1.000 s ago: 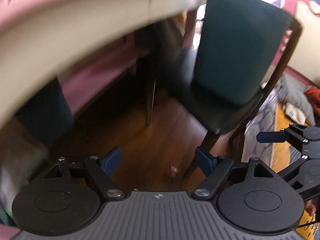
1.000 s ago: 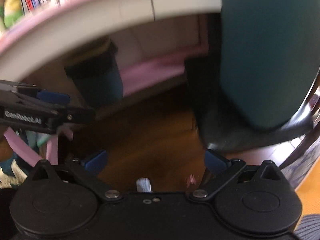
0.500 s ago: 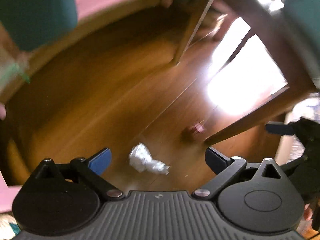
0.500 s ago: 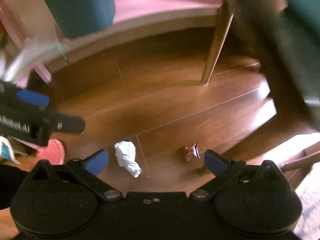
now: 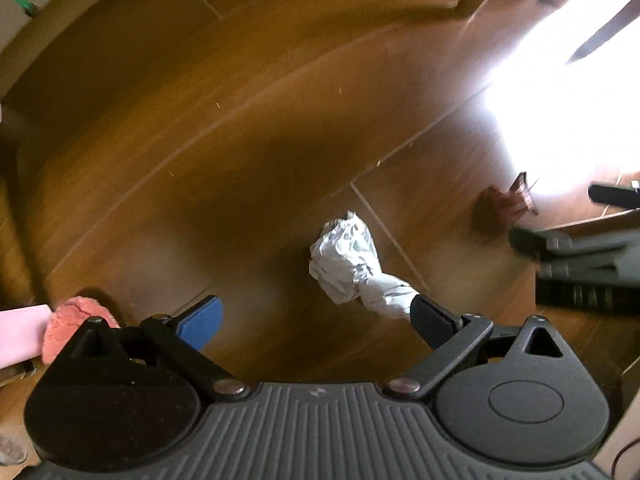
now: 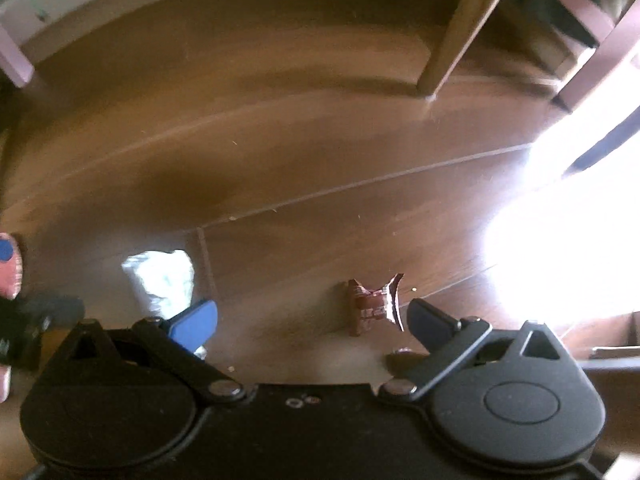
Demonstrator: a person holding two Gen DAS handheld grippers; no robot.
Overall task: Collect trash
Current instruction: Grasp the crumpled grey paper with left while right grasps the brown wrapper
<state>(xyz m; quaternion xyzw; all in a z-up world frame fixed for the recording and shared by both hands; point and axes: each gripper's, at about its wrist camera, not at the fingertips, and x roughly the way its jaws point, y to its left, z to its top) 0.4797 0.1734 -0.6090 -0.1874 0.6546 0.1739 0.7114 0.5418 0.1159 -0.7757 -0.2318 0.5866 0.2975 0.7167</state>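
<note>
Left wrist view – left gripper (image 5: 316, 320) agape, crumpled paper (image 5: 352, 268) on floor (image 5: 200, 140)

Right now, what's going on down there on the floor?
A person holds both grippers over a wooden floor, collecting trash. The left gripper, open, hangs above a crumpled white paper. The right gripper, open, hangs above a small red-brown wrapper. Neither piece is gripped yet.

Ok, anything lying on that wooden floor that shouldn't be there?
Yes, two bits of litter on the floor: a crumpled white paper and a small dark red wrapper beside it, twisted at its ends.
</note>
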